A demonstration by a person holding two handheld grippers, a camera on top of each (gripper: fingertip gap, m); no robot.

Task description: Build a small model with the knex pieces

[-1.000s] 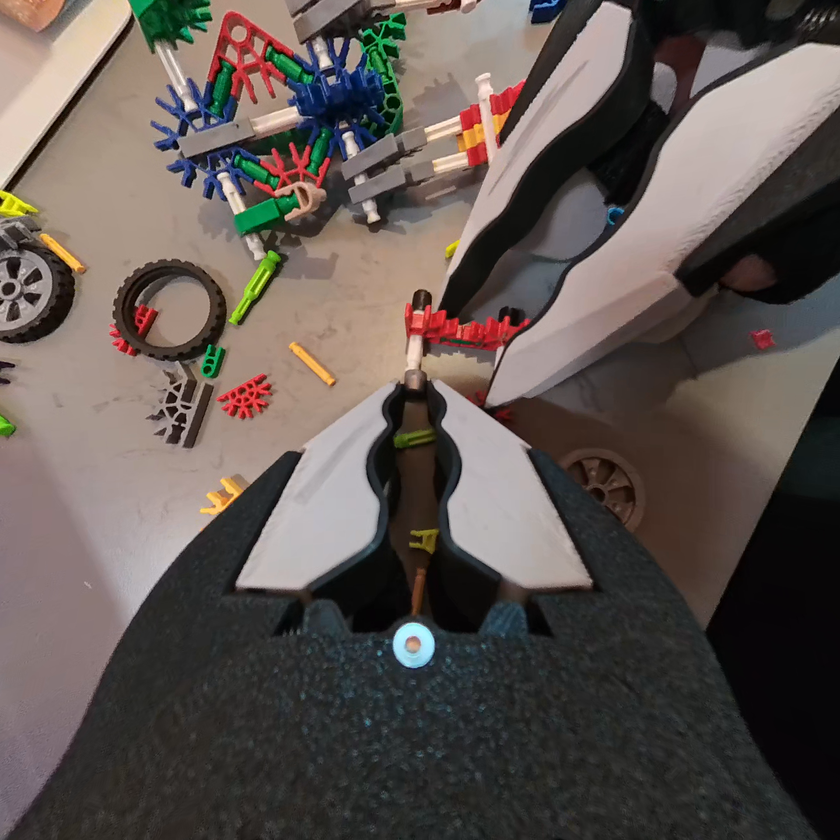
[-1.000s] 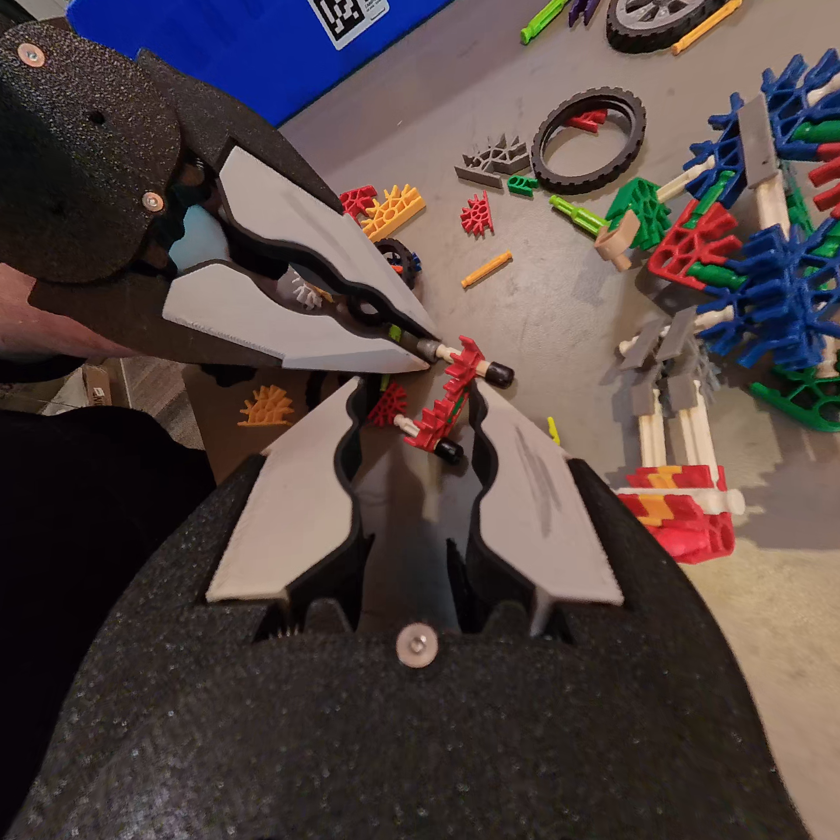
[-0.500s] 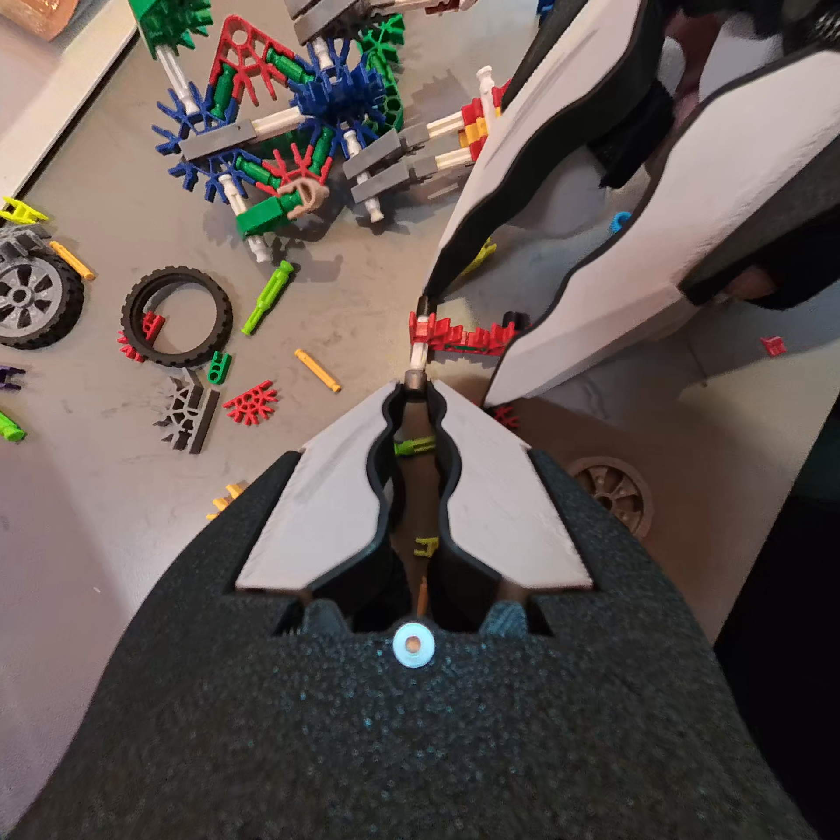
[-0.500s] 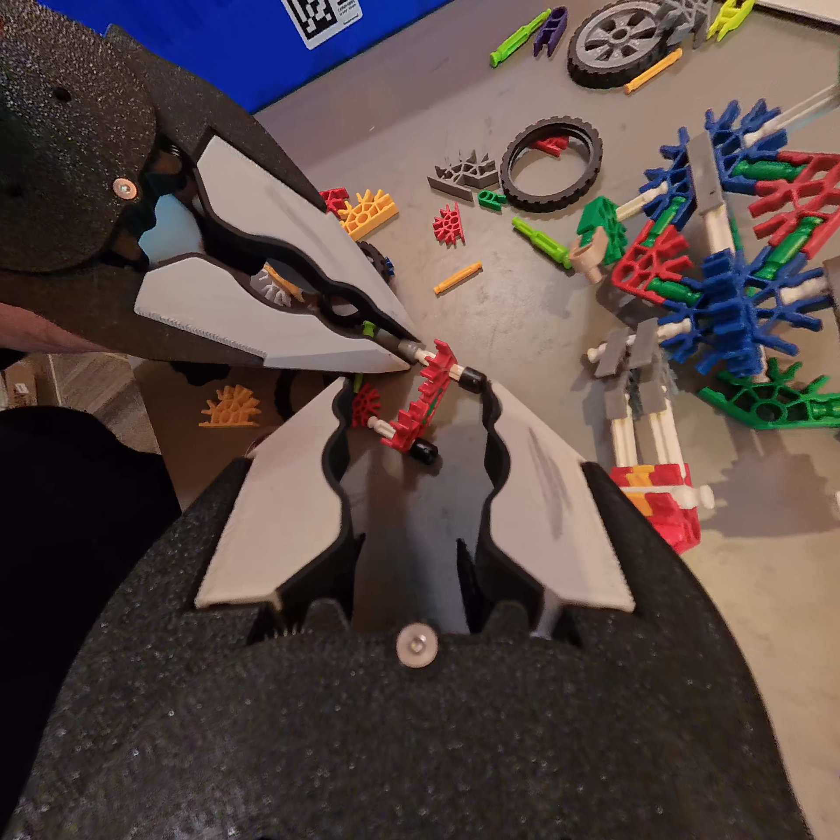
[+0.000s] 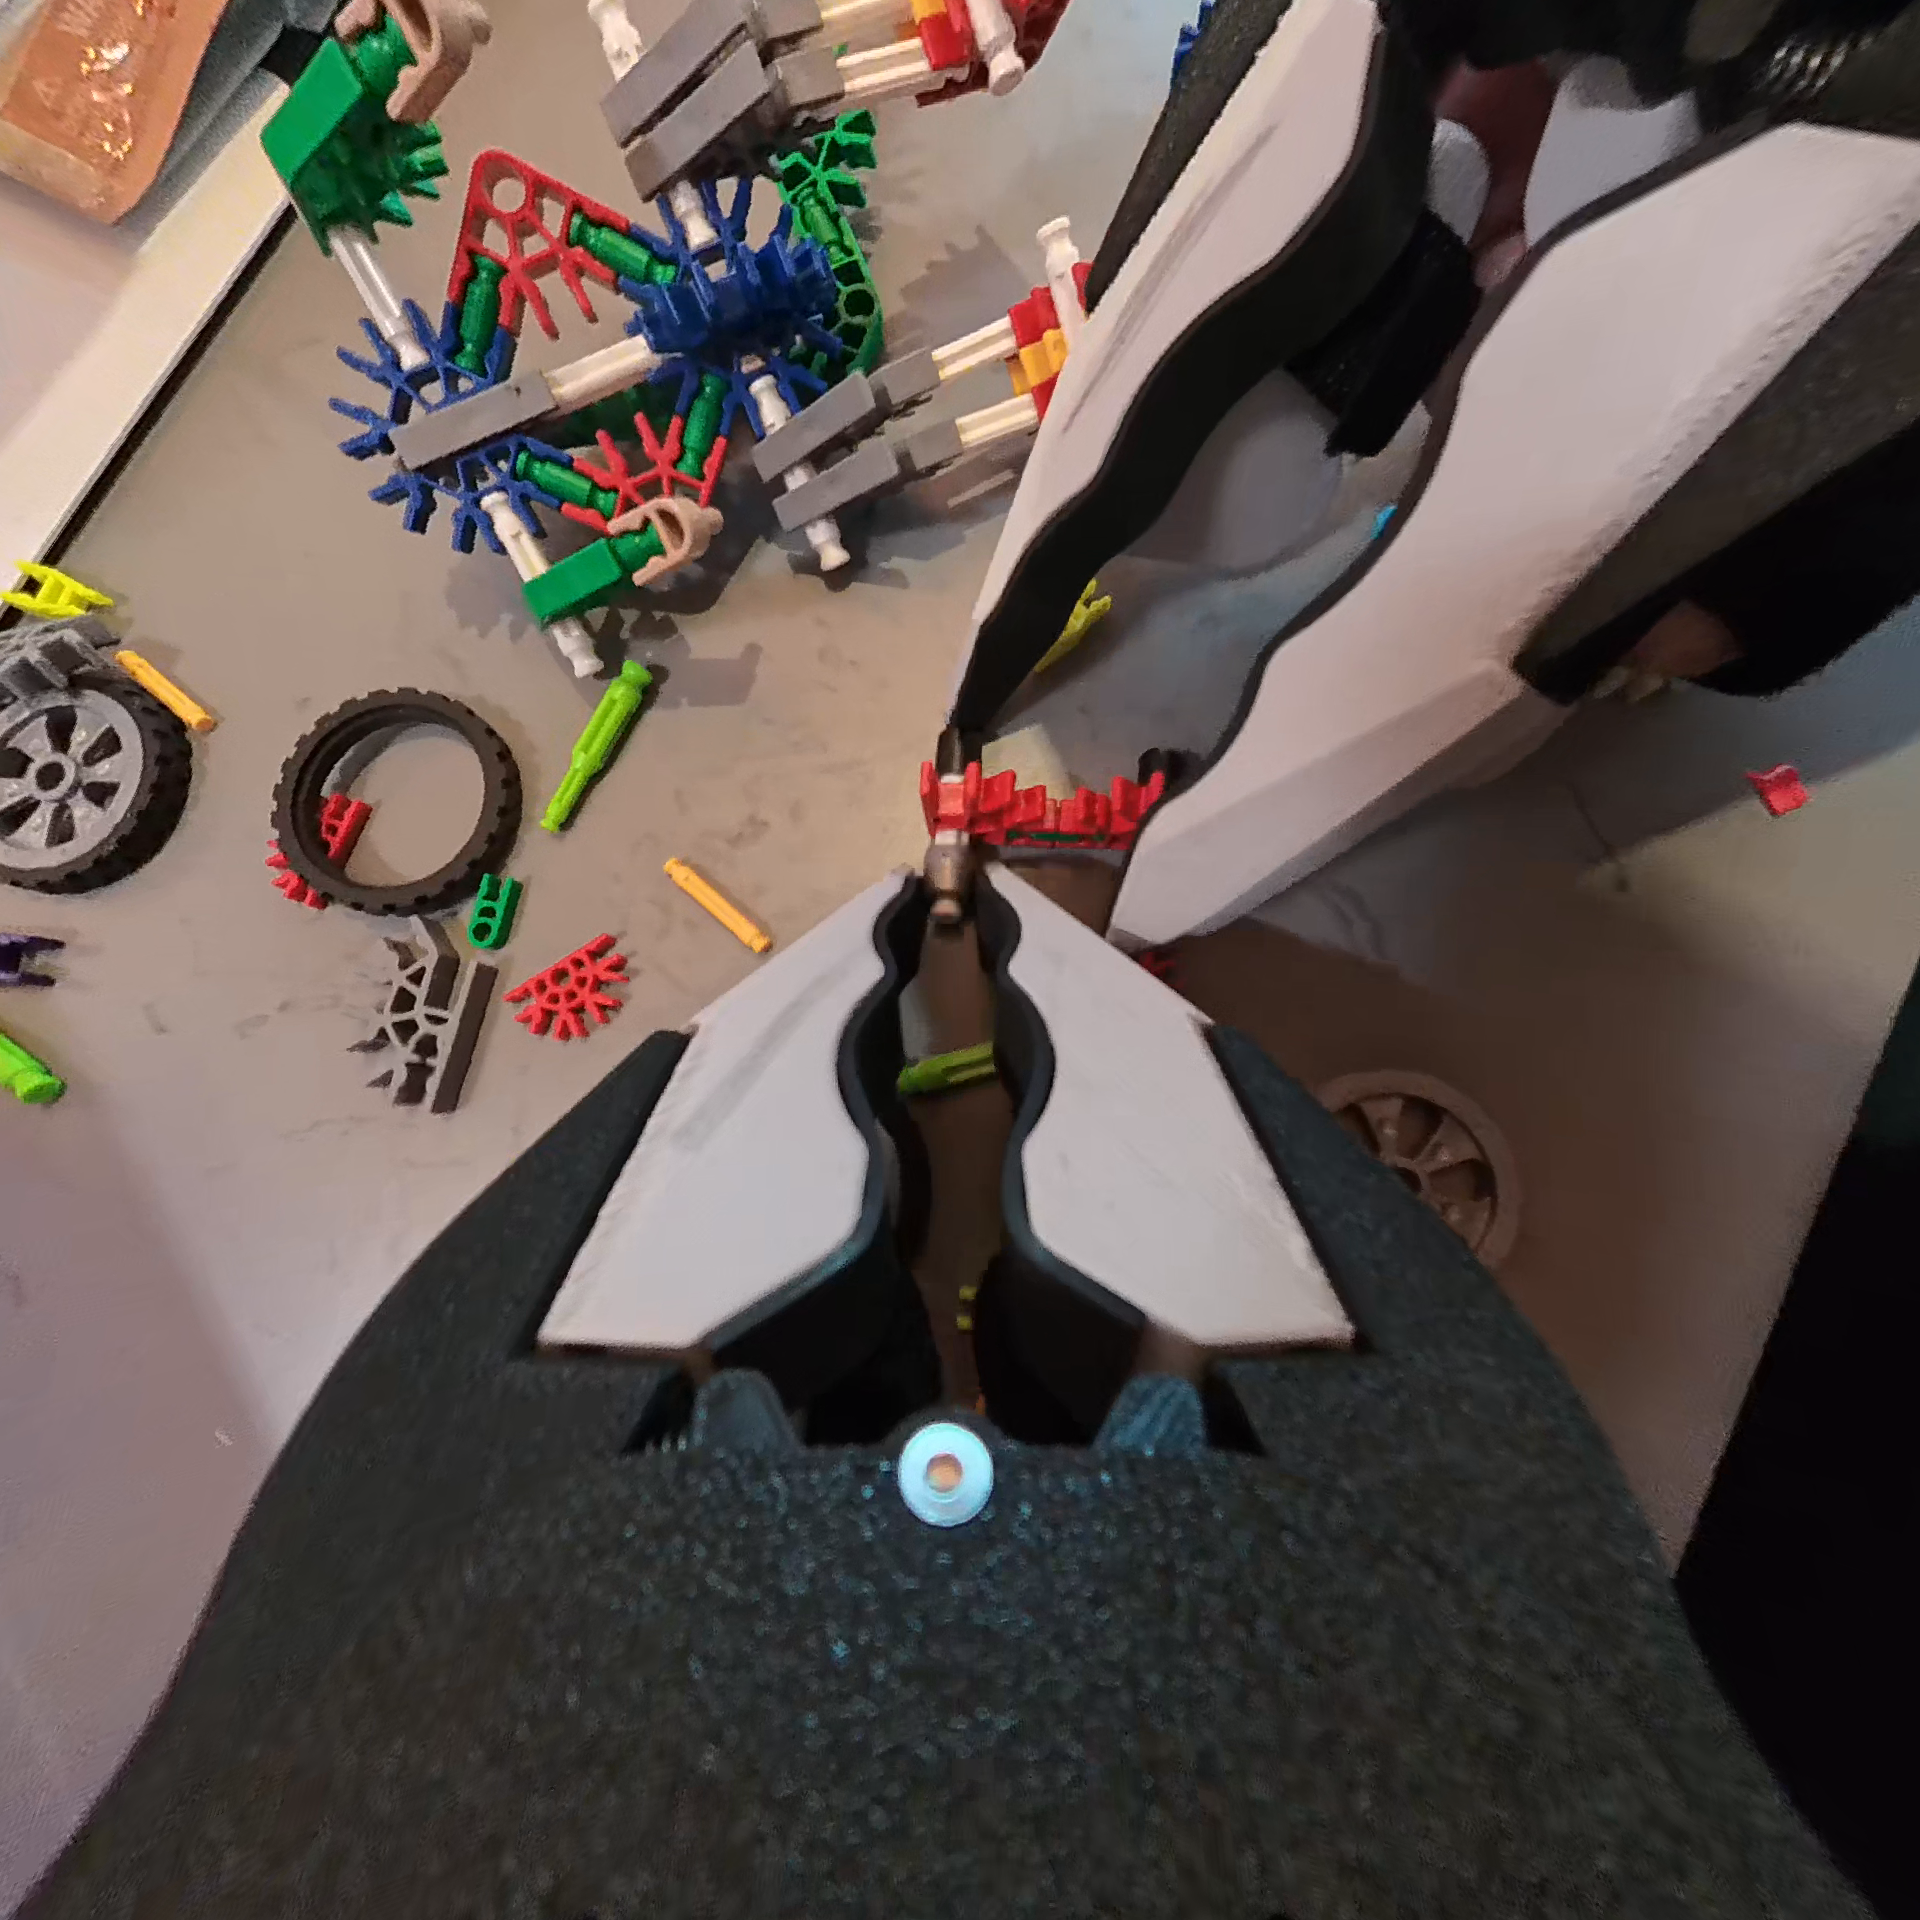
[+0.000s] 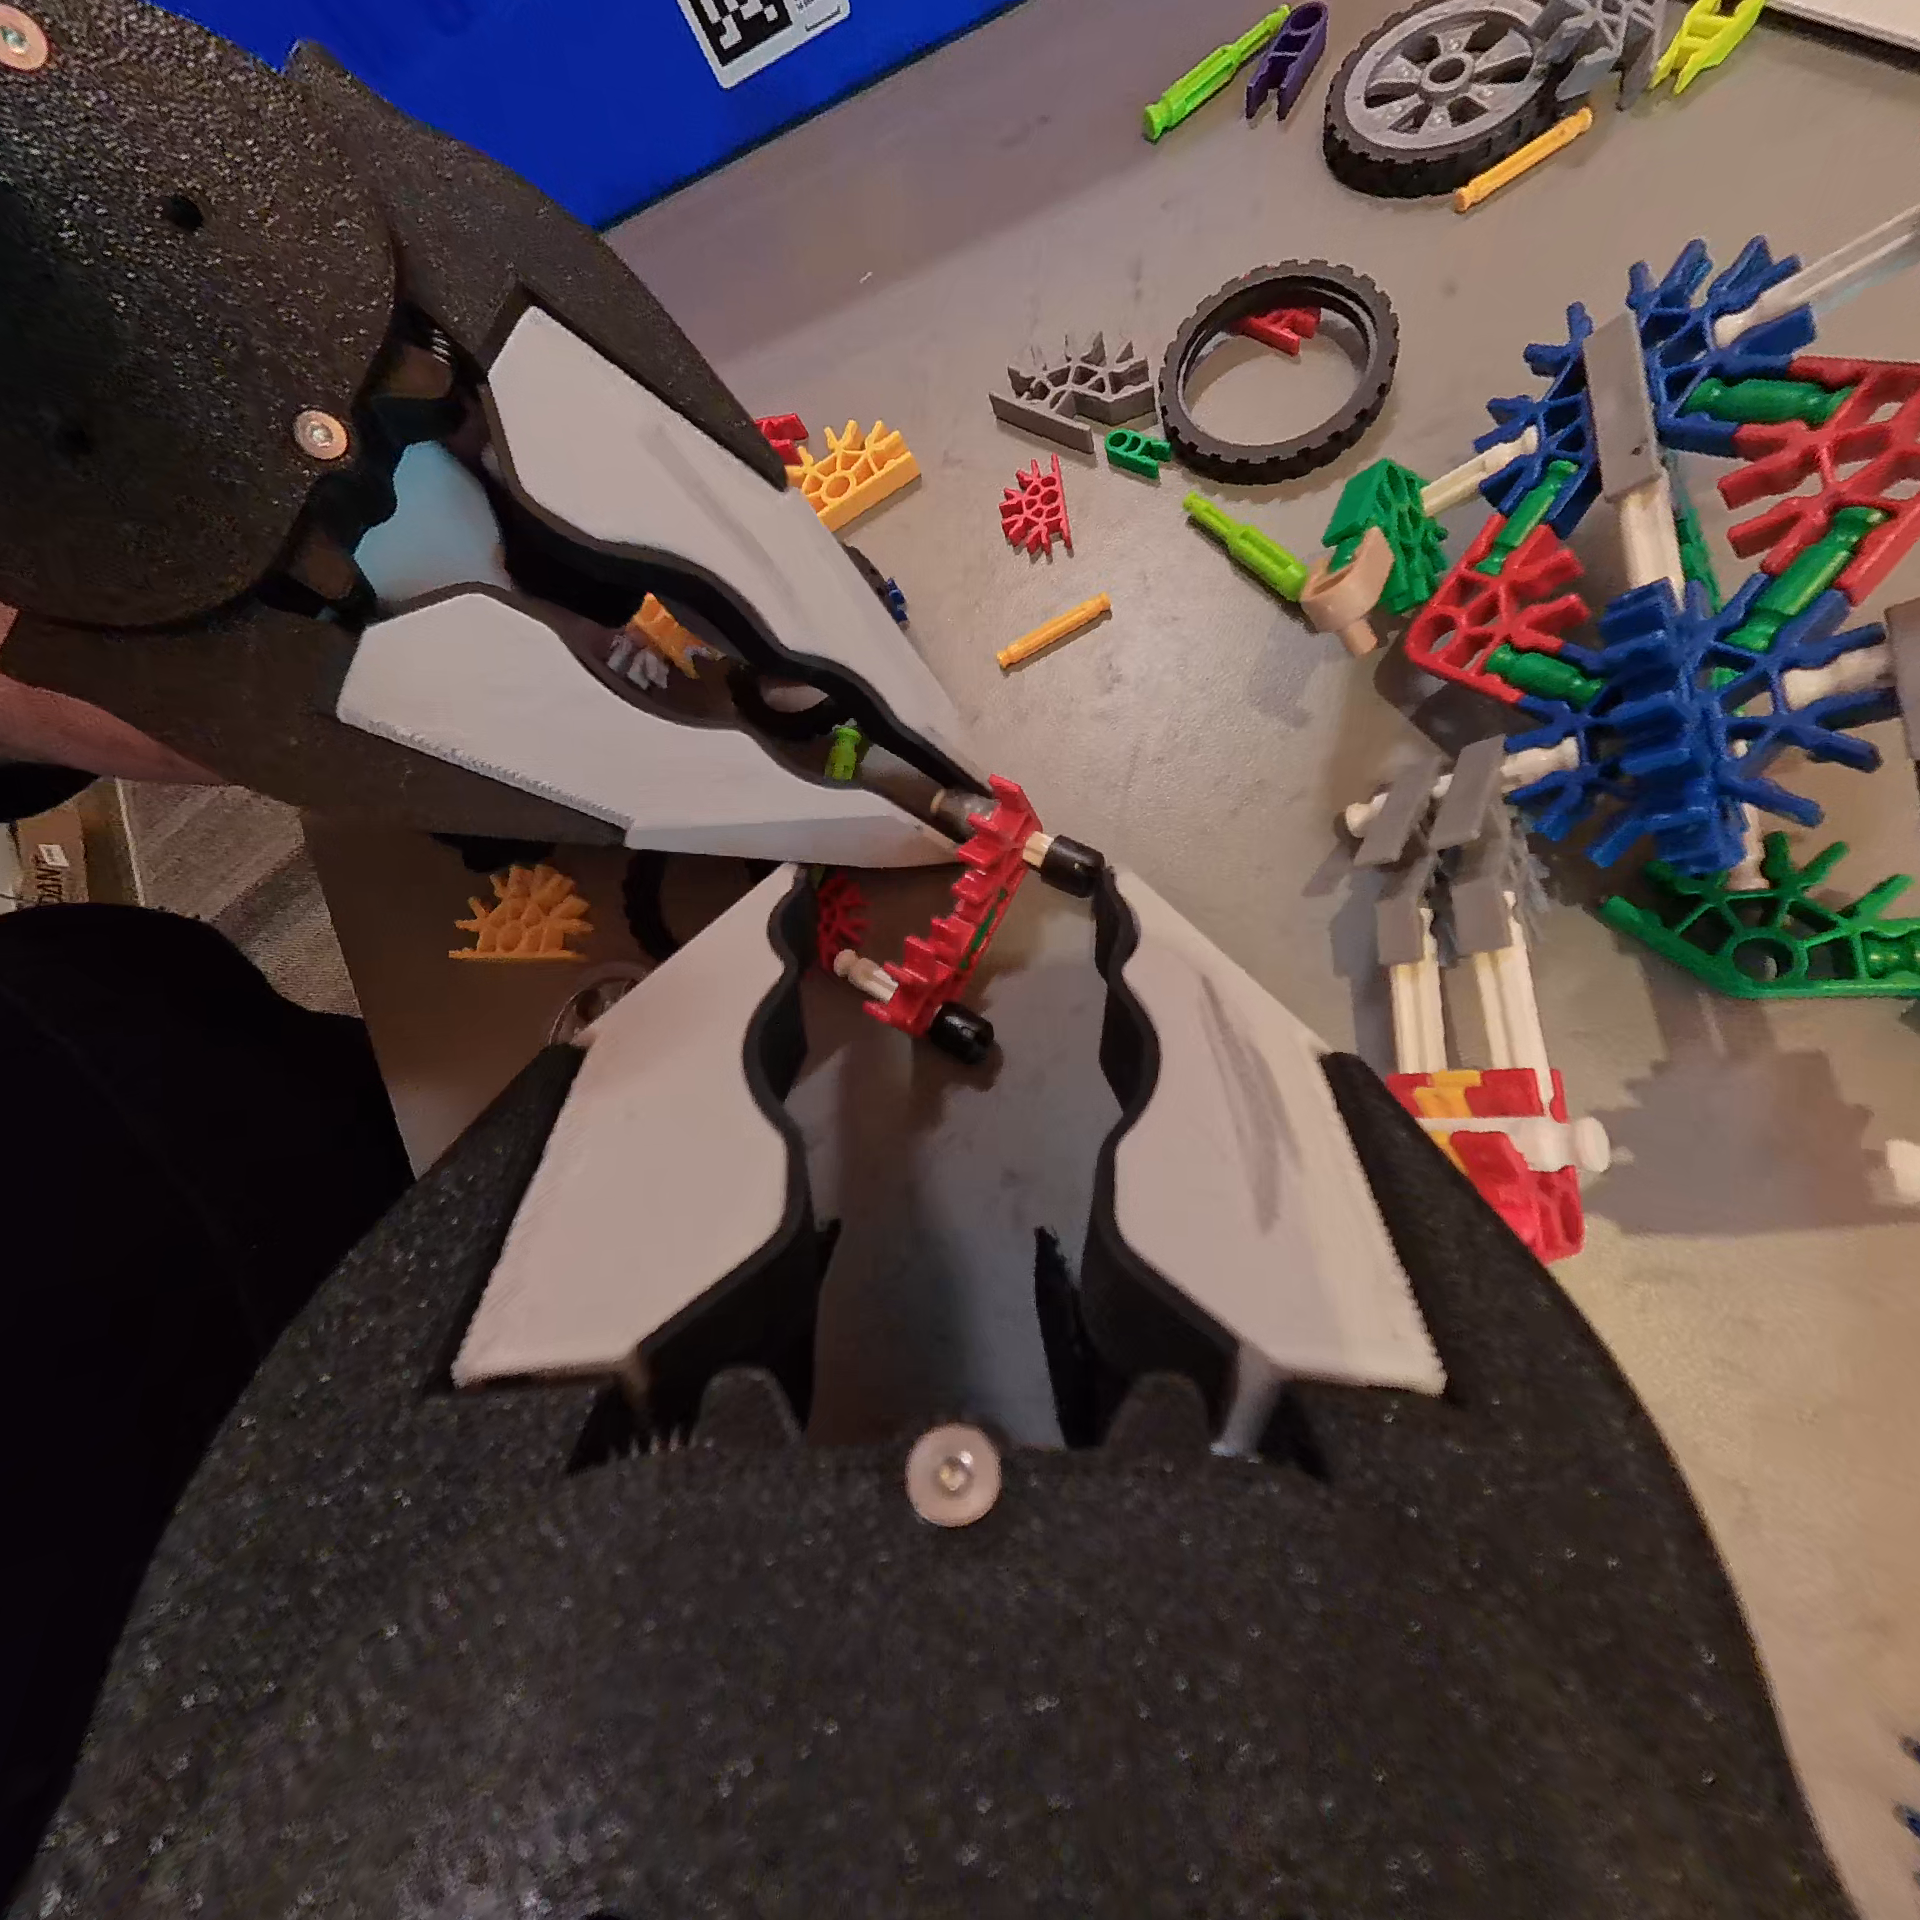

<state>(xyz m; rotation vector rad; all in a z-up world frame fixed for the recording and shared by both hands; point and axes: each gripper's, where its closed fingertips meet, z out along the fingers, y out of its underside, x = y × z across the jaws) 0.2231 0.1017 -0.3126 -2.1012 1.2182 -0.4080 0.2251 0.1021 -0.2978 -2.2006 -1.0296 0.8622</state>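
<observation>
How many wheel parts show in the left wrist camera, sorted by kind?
Complete wheel, tyre on a grey hub: 1
Empty black tyre: 1
Bare grey hub: 1
Total: 3
None is held: the left tongs grip a white rod instead.

Left gripper (image 5: 948, 896) body: black, grainy, matt, speckled finish; fingers (image 5: 748, 1132) pale grey, smooth matt plastic with faint layer lines, black lining along inner edge. Right gripper (image 6: 951, 899): same finish; serrated outer finger edge. Metal screw (image 6: 953, 1473) shiny. Red connector piece (image 6: 961, 925): glossy hard plastic. Tyre ring (image 6: 1278, 372): matt black, rubbery, treaded. Tabletop (image 5: 831, 748): grey, smooth, scuffed.
</observation>
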